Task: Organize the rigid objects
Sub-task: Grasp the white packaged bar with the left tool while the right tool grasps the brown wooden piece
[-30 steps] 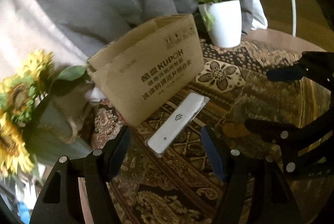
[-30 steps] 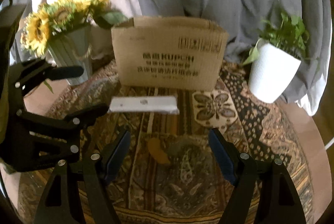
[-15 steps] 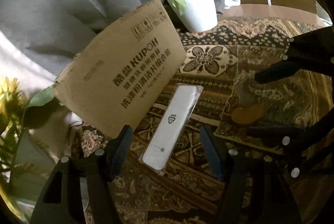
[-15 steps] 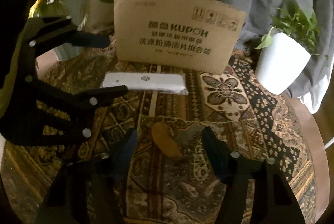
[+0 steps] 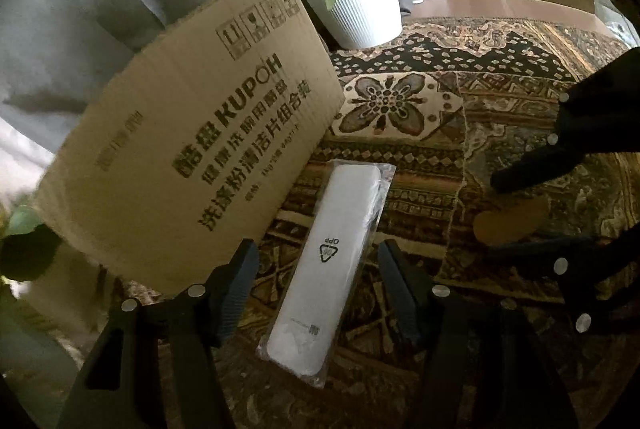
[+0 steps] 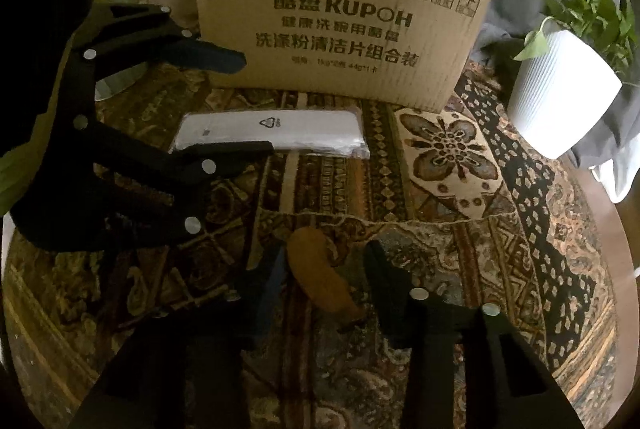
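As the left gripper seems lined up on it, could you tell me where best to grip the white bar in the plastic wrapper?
Grip the white bar across its narrow width, near its middle, coming from above along its length. It lies flat on the patterned cloth, long and slim, and the open left gripper already straddles it. Avoid the loose wrapper edges; they would likely slip.

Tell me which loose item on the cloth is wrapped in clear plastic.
The long white bar, lying beside the cardboard box; the small brown piece is bare.
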The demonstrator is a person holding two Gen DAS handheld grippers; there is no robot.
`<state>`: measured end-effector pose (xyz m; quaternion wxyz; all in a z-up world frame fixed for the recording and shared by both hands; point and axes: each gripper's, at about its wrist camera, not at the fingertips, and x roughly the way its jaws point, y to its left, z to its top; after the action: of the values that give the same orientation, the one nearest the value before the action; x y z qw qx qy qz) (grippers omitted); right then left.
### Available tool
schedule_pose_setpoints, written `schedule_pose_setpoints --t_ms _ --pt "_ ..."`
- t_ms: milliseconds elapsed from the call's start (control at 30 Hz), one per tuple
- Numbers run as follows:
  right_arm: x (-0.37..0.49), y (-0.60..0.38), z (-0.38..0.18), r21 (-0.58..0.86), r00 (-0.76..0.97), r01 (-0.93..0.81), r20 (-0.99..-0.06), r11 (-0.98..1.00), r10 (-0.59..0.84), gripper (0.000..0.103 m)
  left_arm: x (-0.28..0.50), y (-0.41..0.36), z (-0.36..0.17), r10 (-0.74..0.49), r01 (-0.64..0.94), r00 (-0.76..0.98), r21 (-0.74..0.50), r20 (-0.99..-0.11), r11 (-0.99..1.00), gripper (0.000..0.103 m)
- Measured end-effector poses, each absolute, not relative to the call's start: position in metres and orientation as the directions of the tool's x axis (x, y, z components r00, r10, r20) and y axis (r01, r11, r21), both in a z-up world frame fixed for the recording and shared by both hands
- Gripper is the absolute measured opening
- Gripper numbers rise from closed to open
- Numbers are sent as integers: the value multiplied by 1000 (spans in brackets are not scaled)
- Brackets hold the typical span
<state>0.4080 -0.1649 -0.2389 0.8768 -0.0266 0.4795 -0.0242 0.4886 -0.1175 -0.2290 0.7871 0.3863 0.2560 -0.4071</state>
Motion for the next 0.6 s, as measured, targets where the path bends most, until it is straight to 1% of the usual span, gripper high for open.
schedule_pose_setpoints --t_ms 133,233,300,367,433,600 --pt "412 -165 -240 -65 530 18 -846 998 -64 38 497 -121 -237 -443 866 490 361 -750 347 60" --pt "414 -165 -240 -54 522 15 -851 998 -54 35 502 -121 -239 -455 881 461 335 -762 333 60" --pt "417 -163 -240 -59 519 8 -853 998 -55 33 505 -120 -238 -459 890 443 318 -770 326 60" --pt "421 -162 -240 -60 507 1 -860 998 -52 29 511 -119 -237 -466 904 413 287 -783 318 60" --pt "425 -163 -239 -32 487 11 -873 999 -33 24 516 -118 -236 -470 915 383 257 -795 311 60" --pt "432 -167 -238 14 459 58 -888 998 -15 24 528 -115 -237 -486 942 287 152 -826 298 60"
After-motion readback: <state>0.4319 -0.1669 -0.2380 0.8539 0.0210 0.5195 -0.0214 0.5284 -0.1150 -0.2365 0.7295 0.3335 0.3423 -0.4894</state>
